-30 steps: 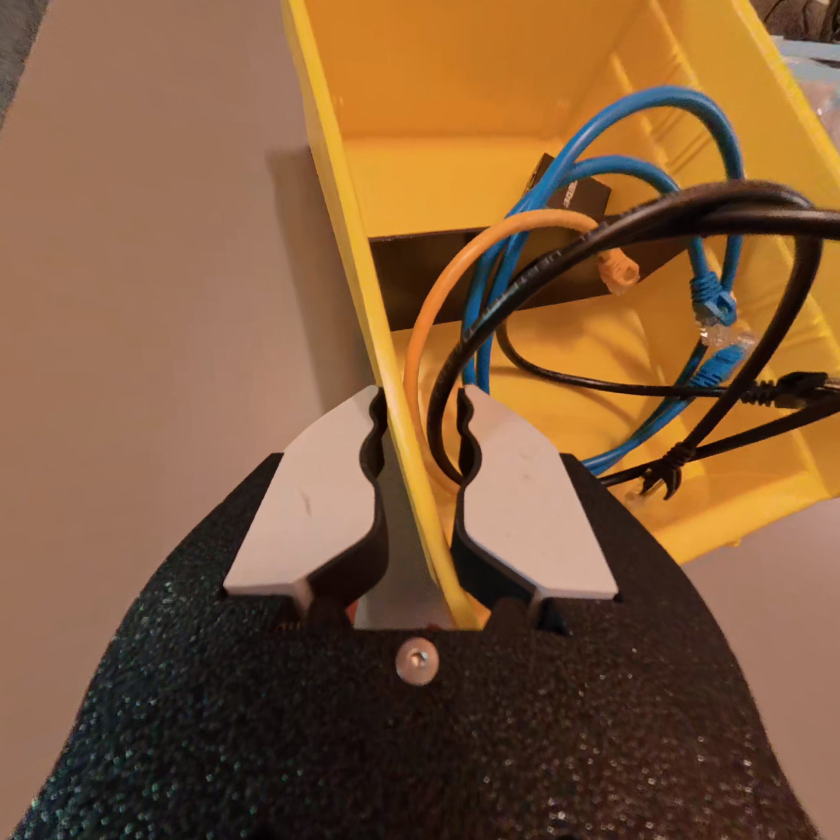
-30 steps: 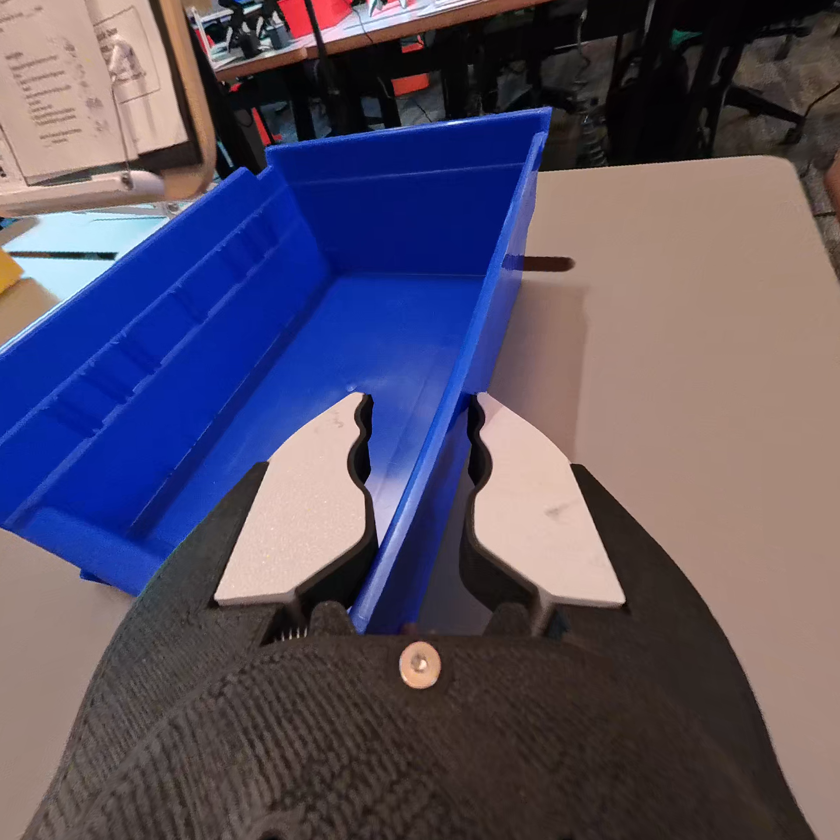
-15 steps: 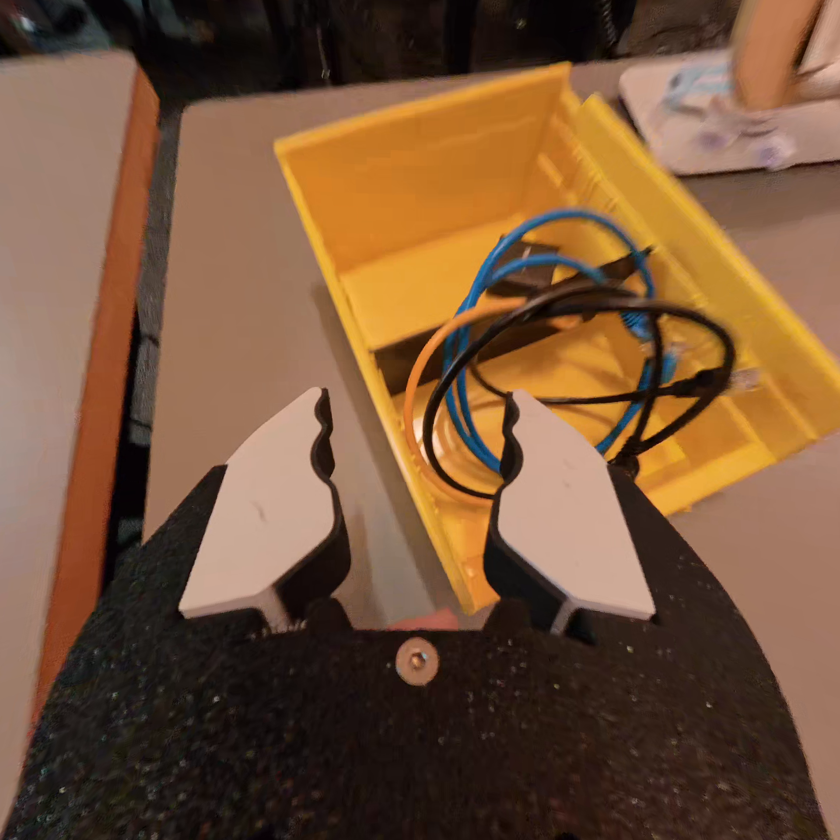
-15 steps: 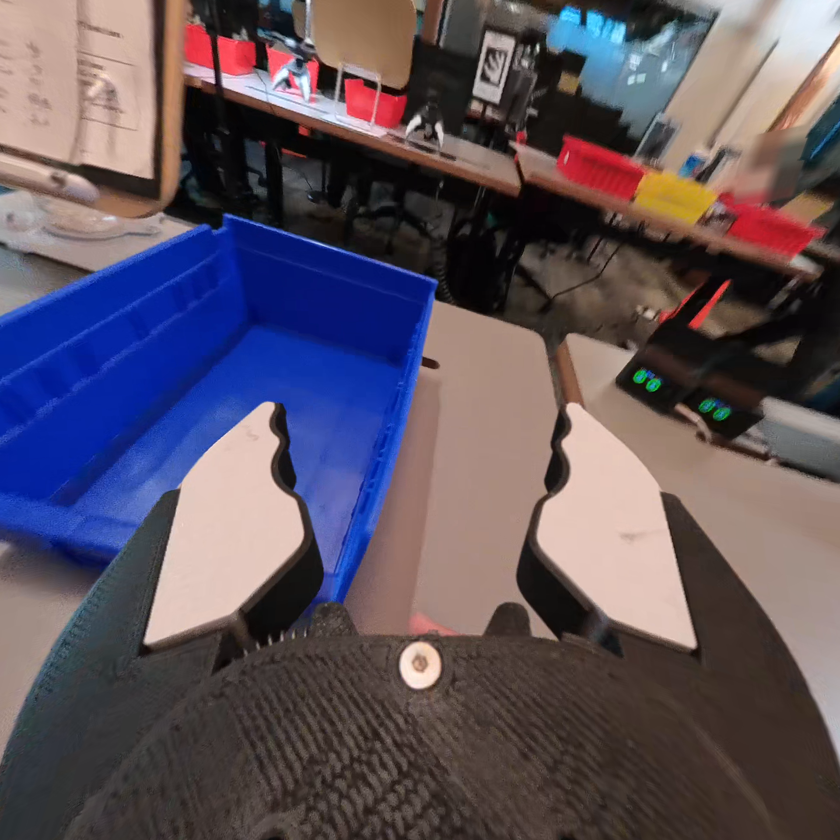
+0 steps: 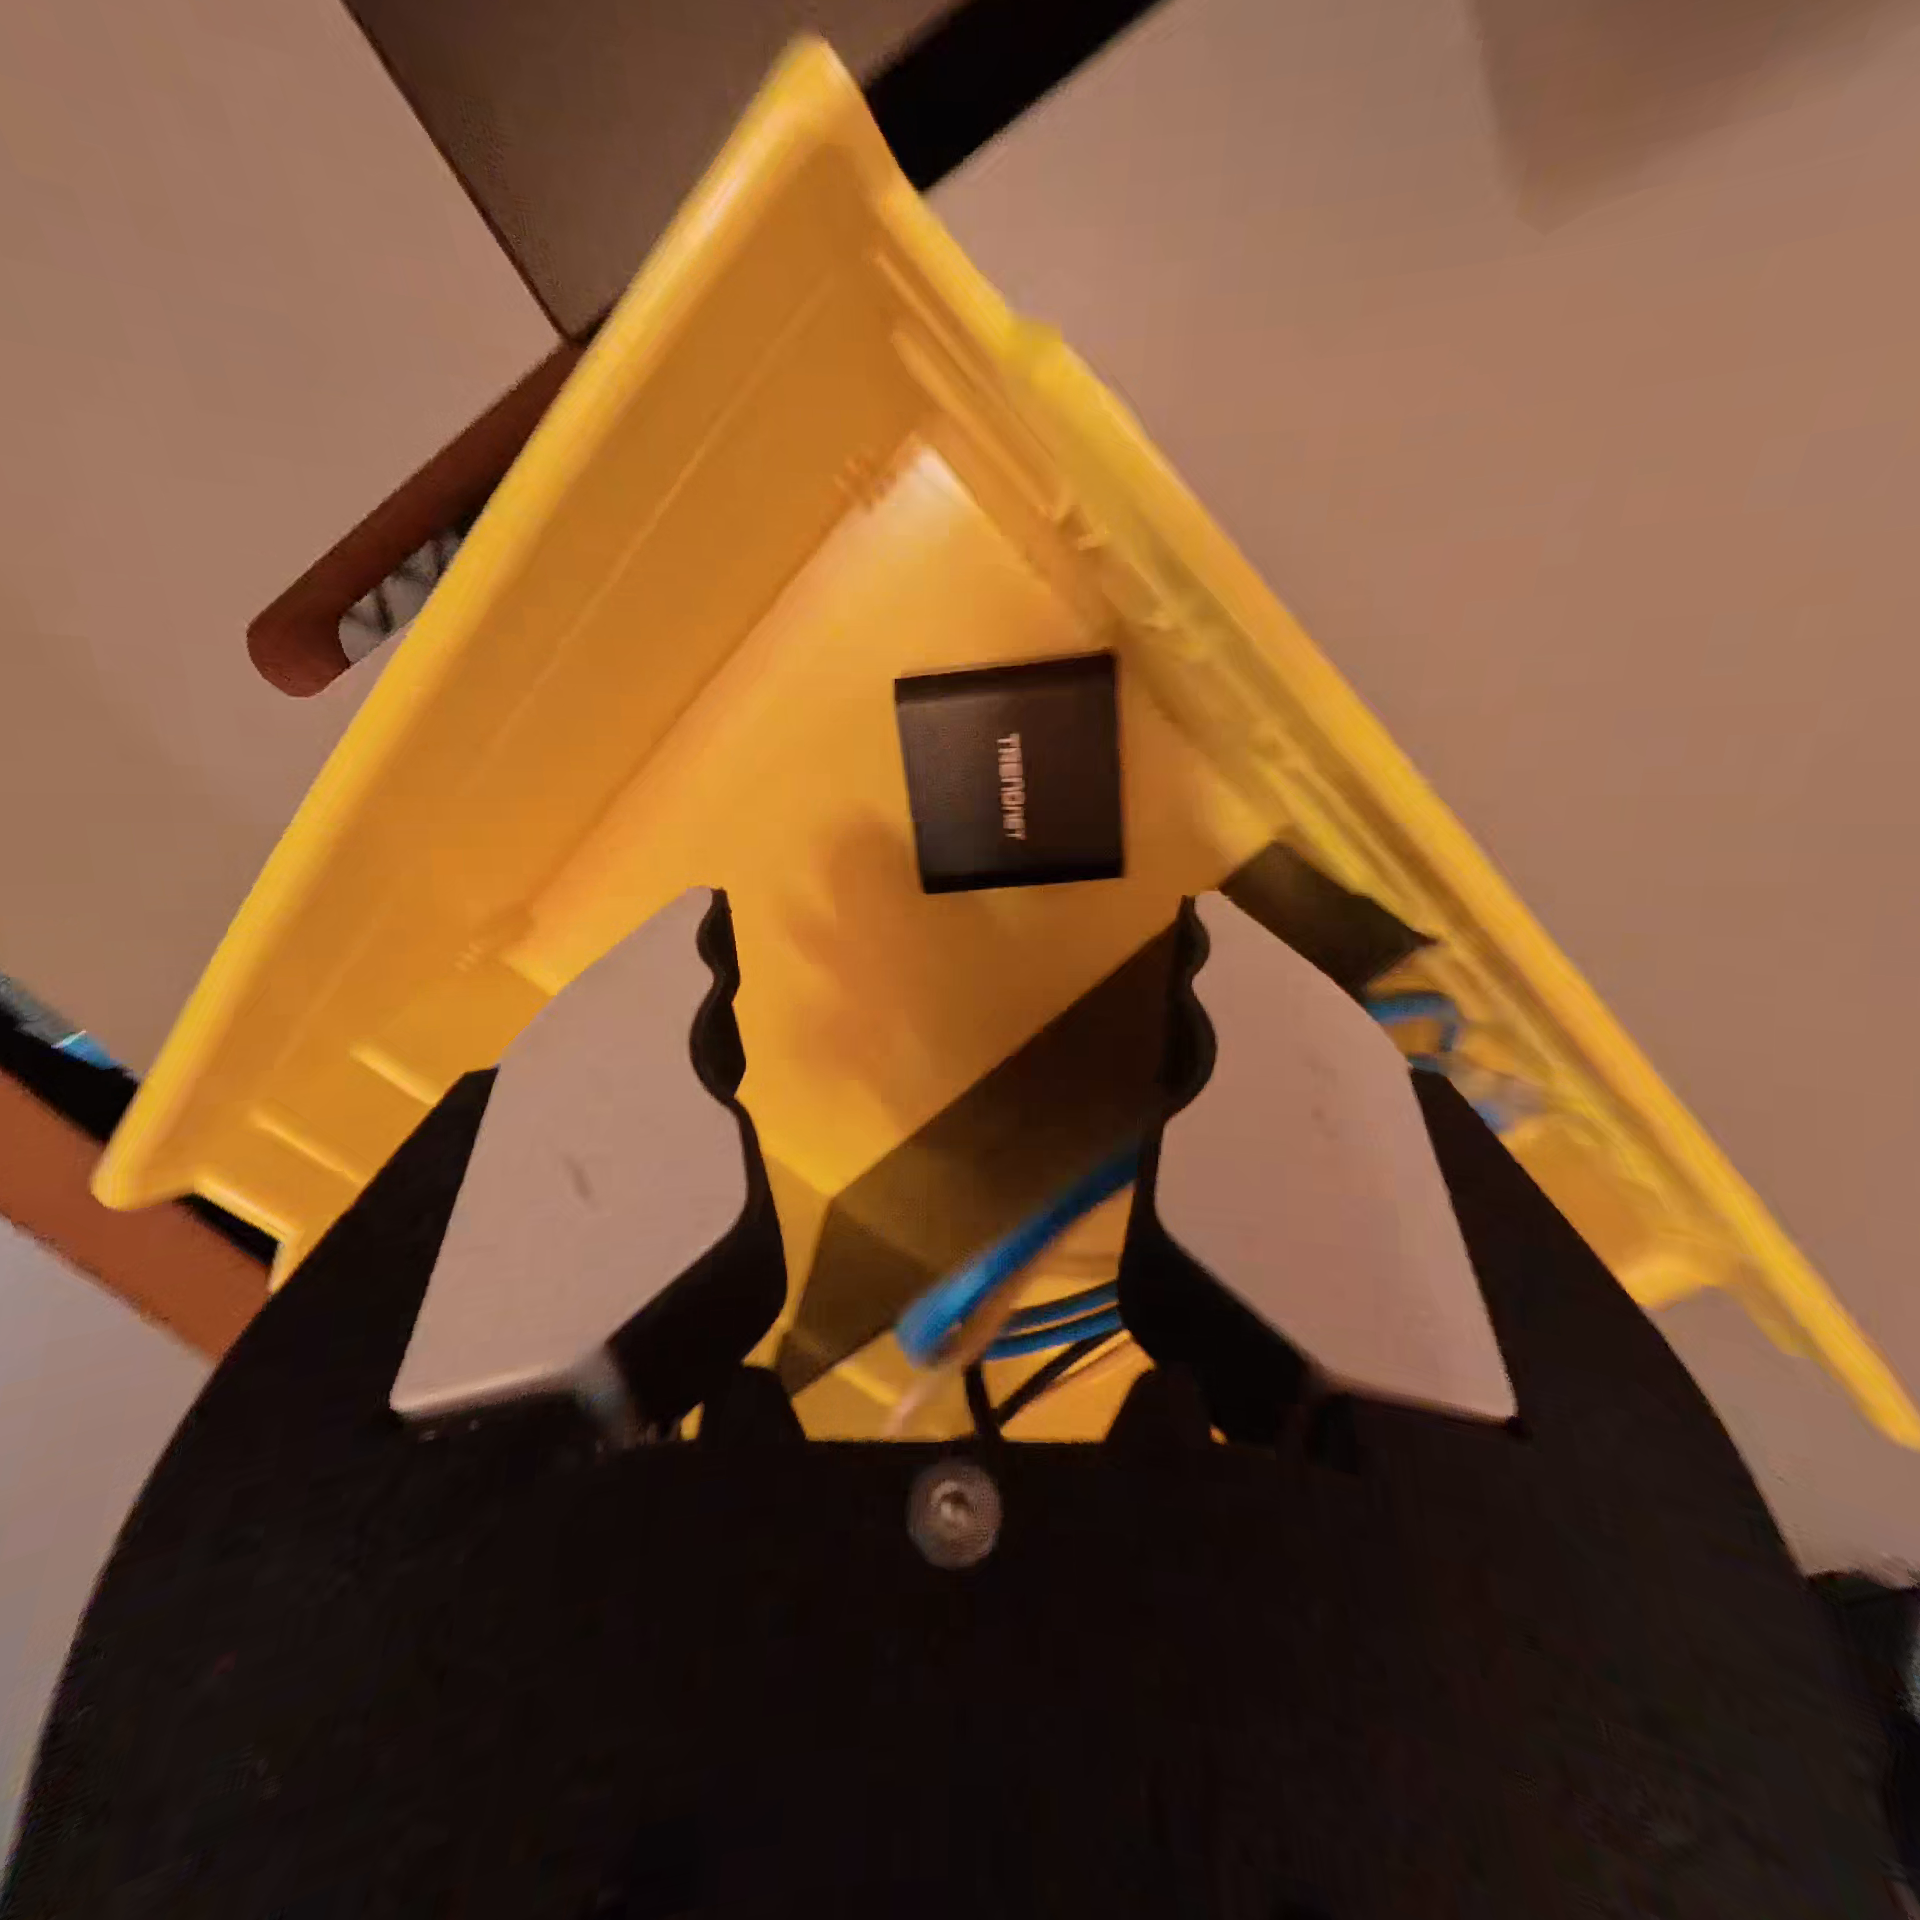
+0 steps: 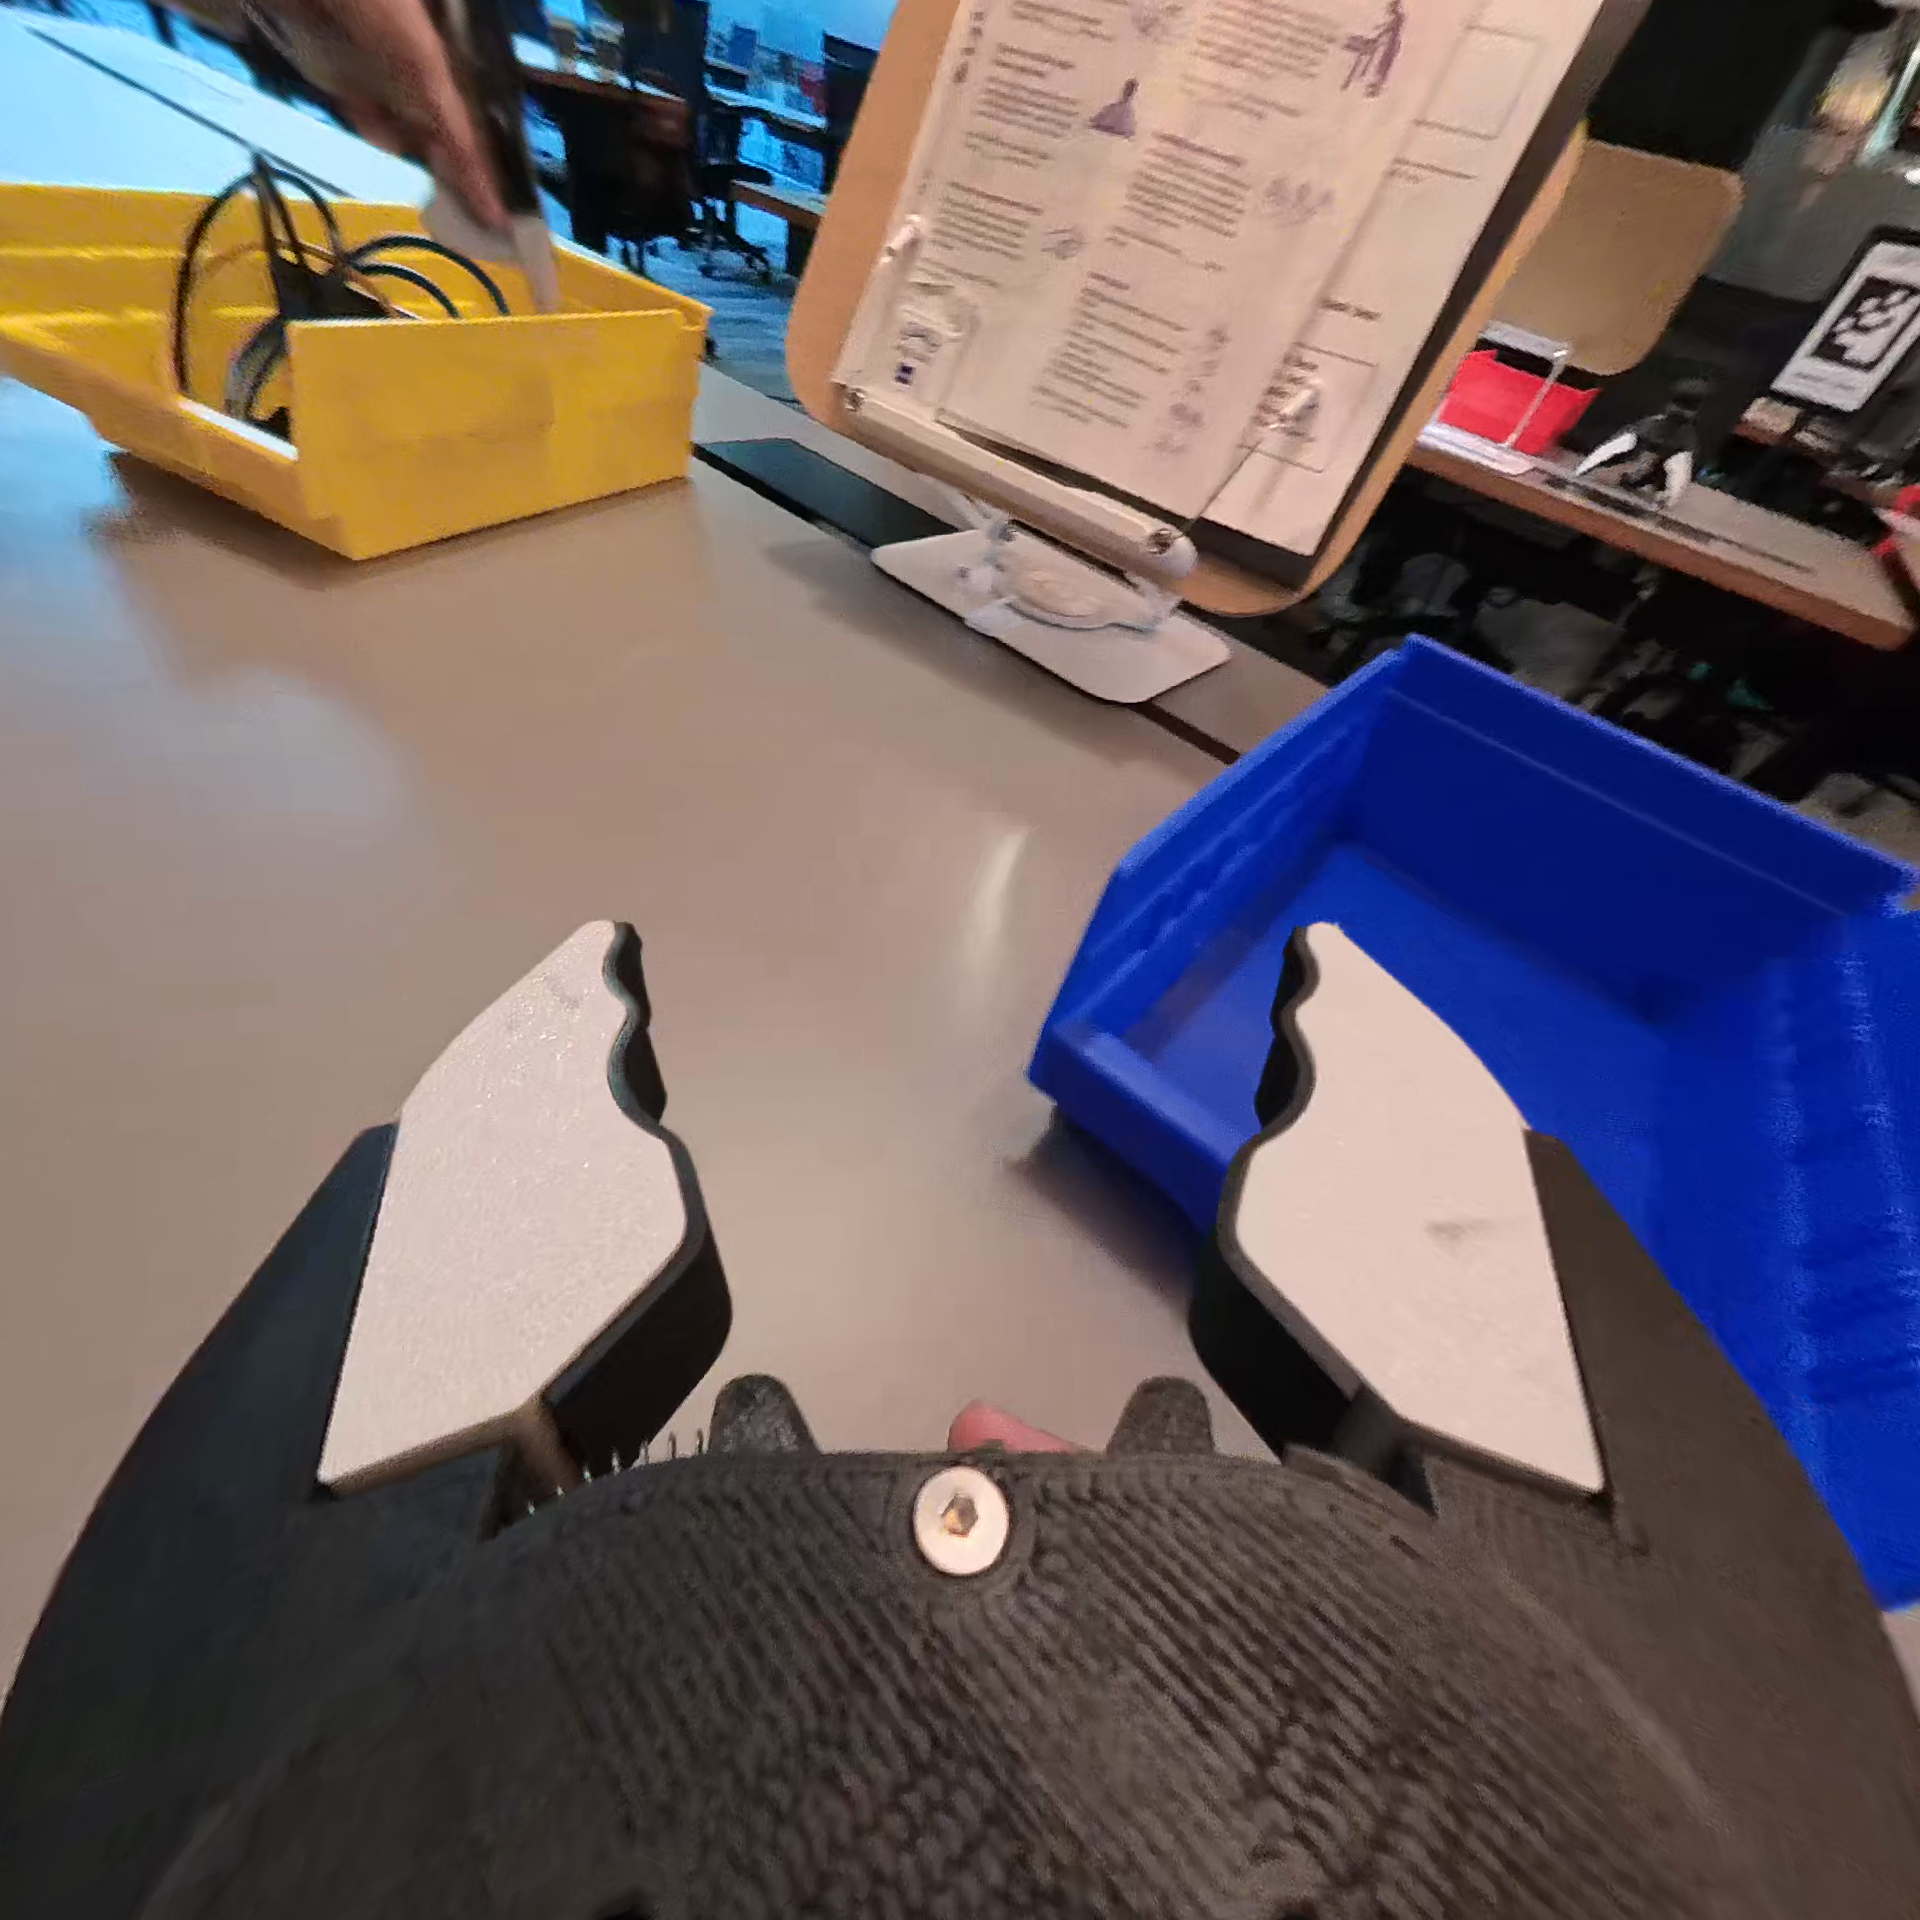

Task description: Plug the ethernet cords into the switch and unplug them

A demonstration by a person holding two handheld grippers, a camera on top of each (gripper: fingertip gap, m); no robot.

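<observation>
The black switch (image 5: 1008, 774) lies flat on the floor of the yellow bin (image 5: 644, 582). Blue ethernet cords (image 5: 997, 1278), with black ones, are bunched behind a dark divider (image 5: 987, 1132) at the near end. My left gripper (image 5: 951, 914) is open and empty, pointing down into the bin just short of the switch. In the right wrist view the yellow bin (image 6: 488, 416) stands far left with the cords (image 6: 312, 270) in it. My right gripper (image 6: 961, 940) is open and empty over the bare table, left of the blue bin (image 6: 1164, 987).
The blue bin holds nothing that I can see. A tan document stand (image 6: 1143, 312) with papers stands at the table's back, between the two bins. The grey table (image 6: 520, 831) stretches between them. More tables with red bins (image 6: 1507, 400) lie beyond. My left gripper is the nearer one to the black switch (image 5: 1008, 774): about 6 cm, against 55 cm.
Both grippers let go of the bin walls and opened. The left one rose and swung over the yellow bin above the switch. The right one drew back from the blue bin and turned left.
</observation>
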